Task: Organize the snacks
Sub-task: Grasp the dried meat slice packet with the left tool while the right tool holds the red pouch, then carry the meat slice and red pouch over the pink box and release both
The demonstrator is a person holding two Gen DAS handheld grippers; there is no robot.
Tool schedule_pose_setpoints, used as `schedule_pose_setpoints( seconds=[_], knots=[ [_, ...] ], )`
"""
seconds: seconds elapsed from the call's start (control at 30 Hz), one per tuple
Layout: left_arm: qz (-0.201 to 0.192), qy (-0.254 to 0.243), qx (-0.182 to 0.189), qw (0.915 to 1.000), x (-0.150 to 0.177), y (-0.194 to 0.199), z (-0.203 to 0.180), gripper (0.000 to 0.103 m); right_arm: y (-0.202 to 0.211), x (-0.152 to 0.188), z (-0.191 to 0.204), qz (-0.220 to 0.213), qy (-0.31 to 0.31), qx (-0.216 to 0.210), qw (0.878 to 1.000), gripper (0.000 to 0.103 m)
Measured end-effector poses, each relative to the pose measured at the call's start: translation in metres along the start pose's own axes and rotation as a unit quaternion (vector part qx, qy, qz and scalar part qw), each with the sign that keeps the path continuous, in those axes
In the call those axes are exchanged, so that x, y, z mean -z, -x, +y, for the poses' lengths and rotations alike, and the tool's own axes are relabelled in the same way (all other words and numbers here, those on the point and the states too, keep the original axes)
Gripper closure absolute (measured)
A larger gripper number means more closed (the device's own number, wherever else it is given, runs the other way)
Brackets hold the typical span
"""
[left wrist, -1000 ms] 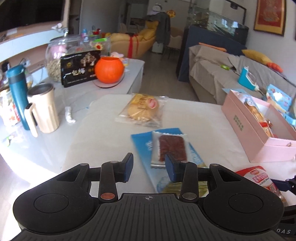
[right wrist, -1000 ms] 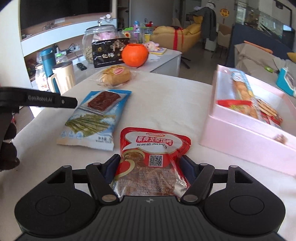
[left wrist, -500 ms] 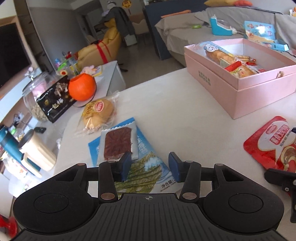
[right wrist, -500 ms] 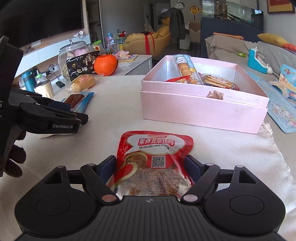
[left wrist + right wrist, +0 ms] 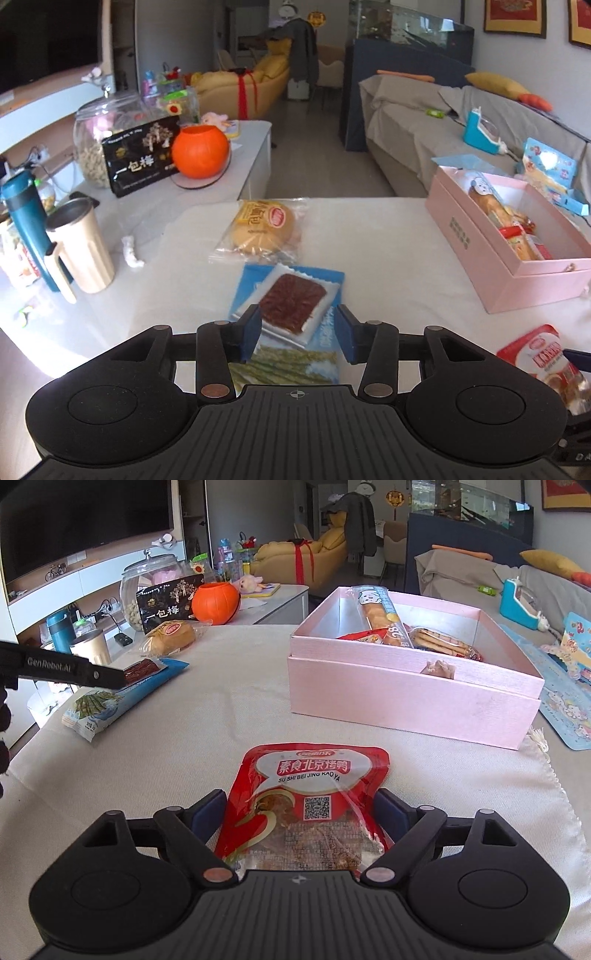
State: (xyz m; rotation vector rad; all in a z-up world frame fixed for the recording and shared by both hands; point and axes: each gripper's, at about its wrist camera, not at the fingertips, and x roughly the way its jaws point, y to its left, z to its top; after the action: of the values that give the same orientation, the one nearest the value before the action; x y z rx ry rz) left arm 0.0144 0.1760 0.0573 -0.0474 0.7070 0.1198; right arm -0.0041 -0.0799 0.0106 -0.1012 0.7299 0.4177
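Red snack pouch (image 5: 306, 805): lies flat on the cloth-covered worktop (image 5: 207, 716), its near half between the fingers of the right gripper (image 5: 301, 814); its far edge points toward the pink box
Right gripper: fingers spread, one on each side of the pouch (whether the pads touch the edges I cannot tell)
Pink box (image 5: 410, 698): open, just beyond the pouch, holding a long biscuit pack and other wrapped snacks
Left gripper (image 5: 301, 332): fingers apart, straddling the near end of the clear packet with the dark brown slab (image 5: 291, 306), not clamped on it
Blue snack bag (image 5: 295, 354): flat under that clear packet, green sticks printed on its near end
Wrapped round bun (image 5: 264, 229): just beyond the blue bag
Side counter: orange pumpkin-shaped pot (image 5: 199, 151), black bag with white characters (image 5: 142, 155), glass jar (image 5: 96, 140), cream mug (image 5: 83, 247), teal bottle (image 5: 24, 218)
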Motion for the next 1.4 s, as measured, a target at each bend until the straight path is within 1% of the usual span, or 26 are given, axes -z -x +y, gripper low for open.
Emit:
schedule_pose_setpoints(
  seconds=[0.1,0.13,0.2,0.23,0.33,0.47,0.6,0.7,0.8,0.87,1.0,1.13,1.2,1.27,1.3,1.37,1.4],
  knots=[
    [0.035,-0.032,-0.025,0.9986,-0.011,-0.031,-0.005,0.054,0.000,0.000,0.000,0.001,0.001,0.000,1.000,0.015],
    [0.045,-0.042,-0.036,0.9975,-0.012,-0.041,-0.006,0.050,0.001,0.001,0.000,0.001,0.002,0.001,1.000,0.015],
    [0.039,-0.052,-0.047,0.9968,-0.019,-0.051,-0.007,0.049,0.000,0.000,0.001,0.001,0.003,0.002,1.000,0.015],
    [0.044,-0.050,-0.049,0.9966,-0.021,-0.053,-0.007,0.049,0.000,0.000,0.001,0.001,0.004,0.003,1.000,0.015],
    [0.055,-0.036,-0.029,0.9974,-0.027,-0.062,-0.004,0.050,0.000,0.001,0.002,0.002,0.006,0.003,1.000,0.015],
    [0.059,-0.022,-0.007,0.9980,-0.031,-0.069,0.002,0.050,0.000,0.001,0.003,0.003,0.008,0.004,1.000,0.014],
    [0.057,-0.037,0.007,0.9977,-0.031,-0.070,0.003,0.050,0.000,0.001,0.004,0.003,0.008,0.004,1.000,0.014],
    [0.062,-0.053,0.027,0.9963,-0.027,-0.064,0.001,0.050,0.000,0.000,0.003,0.003,0.007,0.003,1.000,0.014],
    [0.063,-0.064,0.047,0.9948,-0.019,-0.054,-0.003,0.052,0.000,0.000,0.003,0.003,0.007,0.003,1.000,0.014],
    [0.061,-0.059,0.059,0.9947,-0.013,-0.044,-0.006,0.060,0.000,0.000,0.003,0.003,0.007,0.003,1.000,0.014],
    [0.060,-0.059,0.106,0.9908,0.005,-0.018,-0.024,0.060,0.000,0.000,0.004,0.003,0.007,0.003,1.000,0.014],
    [0.054,-0.084,0.129,0.9867,0.030,0.001,-0.054,0.060,-0.001,0.000,0.005,0.004,0.009,0.003,1.000,0.013],
    [0.067,-0.084,0.138,0.9847,0.040,0.001,-0.062,0.060,-0.002,0.000,0.005,0.007,0.011,0.001,1.000,0.011],
    [0.054,-0.094,0.120,0.9869,0.046,0.004,-0.066,0.060,-0.003,-0.001,0.006,0.014,0.014,-0.004,1.000,0.007],
    [0.052,-0.094,0.108,0.9883,0.047,0.004,-0.066,0.060,-0.005,-0.003,0.006,0.021,0.017,-0.009,1.000,0.004],
    [0.055,-0.072,0.082,0.9924,0.045,0.003,-0.063,0.060,-0.008,-0.007,0.008,0.034,0.025,-0.014,0.999,0.001],
    [0.057,-0.058,0.076,0.9937,0.045,0.002,-0.061,0.060,-0.008,-0.008,0.008,0.040,0.031,-0.016,0.999,0.000]
  ],
)
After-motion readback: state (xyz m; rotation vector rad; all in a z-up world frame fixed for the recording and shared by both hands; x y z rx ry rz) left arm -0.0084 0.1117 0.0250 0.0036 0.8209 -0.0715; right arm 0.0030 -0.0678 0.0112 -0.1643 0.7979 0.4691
